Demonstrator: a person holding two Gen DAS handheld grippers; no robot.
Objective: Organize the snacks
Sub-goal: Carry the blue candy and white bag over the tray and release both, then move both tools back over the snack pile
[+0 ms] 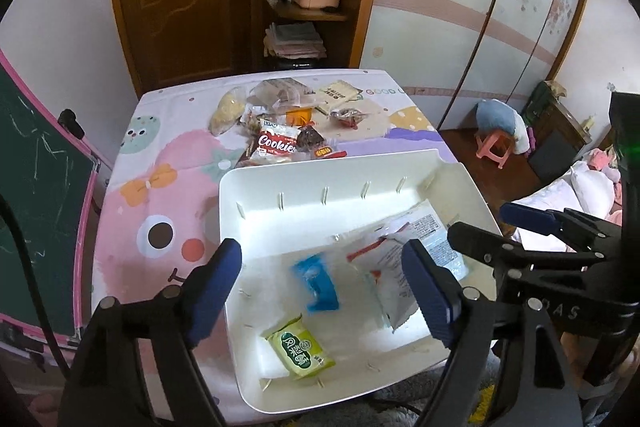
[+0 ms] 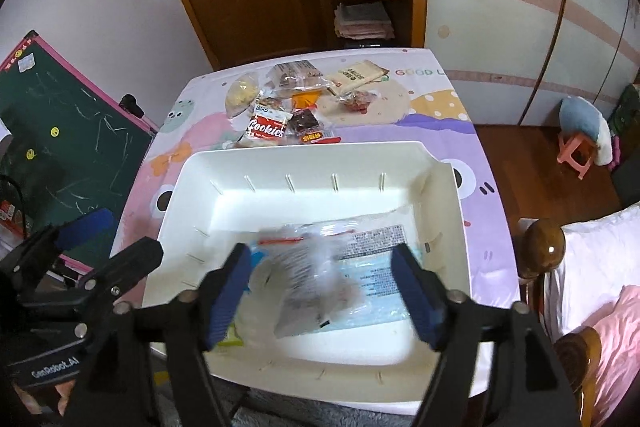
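A white bin (image 1: 256,183) (image 2: 192,167) stands on the cartoon-print table. Inside it lie a green packet (image 1: 301,349), a blurred blue packet (image 1: 316,285) and a large pale-blue-and-white bag (image 1: 432,231) (image 2: 376,267). My left gripper (image 1: 324,291) hovers open above the blue packet, touching nothing. My right gripper (image 2: 322,297) is open over the bin, and a blurred clear packet (image 2: 316,283) sits between its fingers without either pad pressing on it. Behind the bin is a heap of loose snacks, with a red Cookies pack (image 1: 276,145) (image 2: 266,127) in front.
A green chalkboard (image 1: 36,163) (image 2: 76,147) leans at the table's left edge. A wooden door and shelf stand behind the table. To the right are a pink stool (image 2: 576,155), wooden floor and a bed with a wooden post (image 2: 544,247).
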